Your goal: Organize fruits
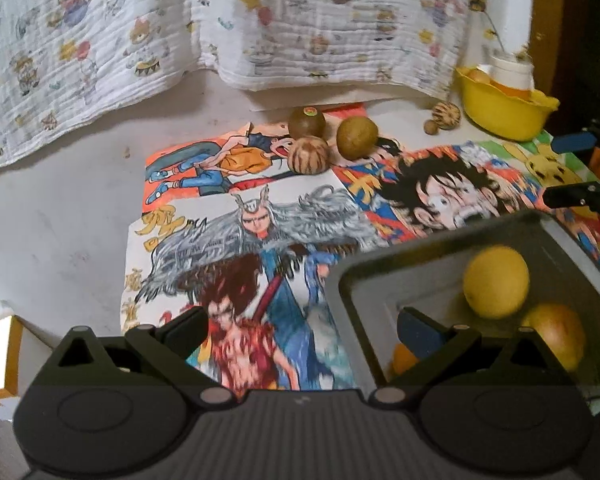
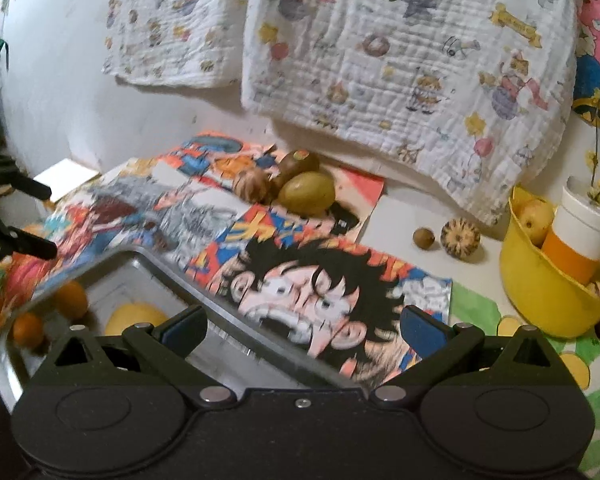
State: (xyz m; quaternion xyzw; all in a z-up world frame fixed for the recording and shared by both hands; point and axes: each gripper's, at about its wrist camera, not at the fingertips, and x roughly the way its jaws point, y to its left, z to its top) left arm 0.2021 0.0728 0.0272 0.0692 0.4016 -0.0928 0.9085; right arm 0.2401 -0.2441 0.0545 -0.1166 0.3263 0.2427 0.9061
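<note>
Posters (image 1: 260, 240) across white table (image 1: 60, 220)

Both wrist cameras look down and forward over the table toward the hanging cloth (image 1: 260, 20), sharing the posters (image 2: 324, 280) (and the tray (image 1: 364, 280)).

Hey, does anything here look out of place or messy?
Mostly loose fruit. Three brownish fruits sit bunched on the posters, and two smaller ones lie on the bare table beside the yellow bowl, outside the metal tray. Nothing looks spilled or broken.
</note>
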